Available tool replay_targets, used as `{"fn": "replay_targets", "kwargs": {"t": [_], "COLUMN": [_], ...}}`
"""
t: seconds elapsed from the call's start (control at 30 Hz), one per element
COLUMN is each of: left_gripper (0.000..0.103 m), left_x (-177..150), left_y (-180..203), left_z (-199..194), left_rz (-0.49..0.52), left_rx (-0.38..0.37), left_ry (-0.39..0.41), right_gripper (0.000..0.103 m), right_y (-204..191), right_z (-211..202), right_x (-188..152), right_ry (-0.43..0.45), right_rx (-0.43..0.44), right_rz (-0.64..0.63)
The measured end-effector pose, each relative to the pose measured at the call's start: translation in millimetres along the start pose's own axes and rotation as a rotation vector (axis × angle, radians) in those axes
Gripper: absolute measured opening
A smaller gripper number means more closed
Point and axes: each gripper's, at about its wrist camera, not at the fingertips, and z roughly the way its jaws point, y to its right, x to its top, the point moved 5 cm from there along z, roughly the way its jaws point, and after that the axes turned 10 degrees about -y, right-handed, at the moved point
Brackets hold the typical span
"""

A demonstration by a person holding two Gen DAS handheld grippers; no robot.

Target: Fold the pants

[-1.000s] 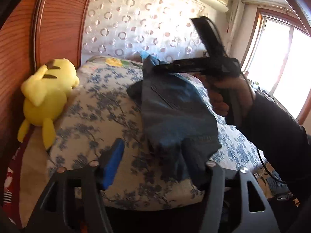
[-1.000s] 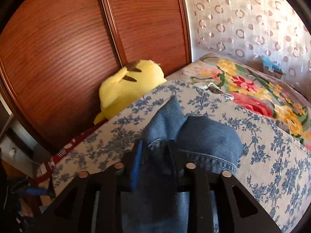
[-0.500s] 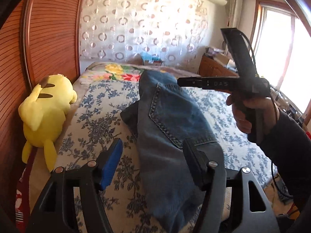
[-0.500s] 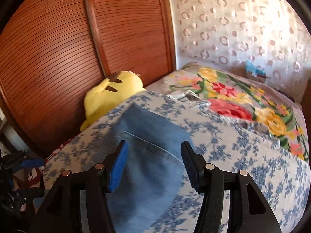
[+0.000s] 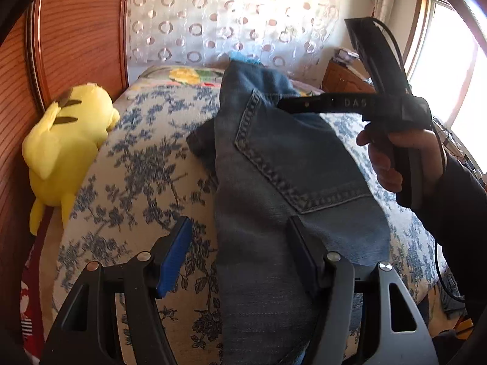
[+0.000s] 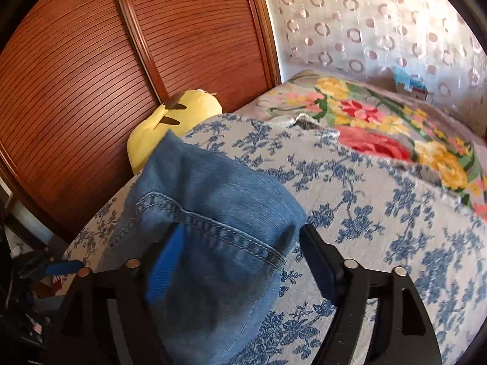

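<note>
The jeans (image 6: 213,213) are found lying on the blue-floral bedspread (image 6: 380,213), back pocket (image 5: 298,158) uppermost, released from a pinch held a second earlier. The right gripper (image 6: 240,258) is opening, denim between the jaws but unpressed. The left gripper (image 5: 240,255) stands wide, nothing gripped. One fold is judged laid down. "DAS" is legible on the right tool's arm; no other writing is readable.

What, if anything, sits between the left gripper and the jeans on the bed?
Nothing visible. The jeans lie right under the open left gripper; the yellow plush is off to the side by the wardrobe.
</note>
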Motion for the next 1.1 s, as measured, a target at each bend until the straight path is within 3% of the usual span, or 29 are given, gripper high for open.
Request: {"fn": "replay_targets", "kwargs": {"t": [0.13, 0.57, 0.7, 0.9, 1.0, 1.1], "left_gripper": [0.065, 0.065, 0.048, 0.039, 0.029, 0.017], "left_x": [-4, -10, -11, -11, -11, -10], "left_y": [-1, -6, -1, 4, 4, 3], "left_z": [12, 22, 19, 19, 18, 15], "left_rz": [-0.02, -0.054, -0.035, -0.004, 0.001, 0.001], "left_rx": [-0.019, -0.103, -0.147, -0.15, -0.147, -0.139], "left_ry": [-0.025, -0.034, -0.034, -0.028, -0.021, -0.005], "right_gripper": [0.082, 0.082, 0.077, 0.071, 0.059, 0.04], "right_y": [7, 16, 15, 14, 11, 7], "right_z": [18, 54, 53, 54, 54, 47], "right_x": [1, 11, 8, 9, 8, 7], "right_ry": [-0.029, -0.069, -0.078, -0.095, -0.1, -0.093], "right_rx": [0.067, 0.113, 0.123, 0.126, 0.122, 0.132], "right_rz": [0.033, 0.042, 0.046, 0.049, 0.042, 0.03]}}
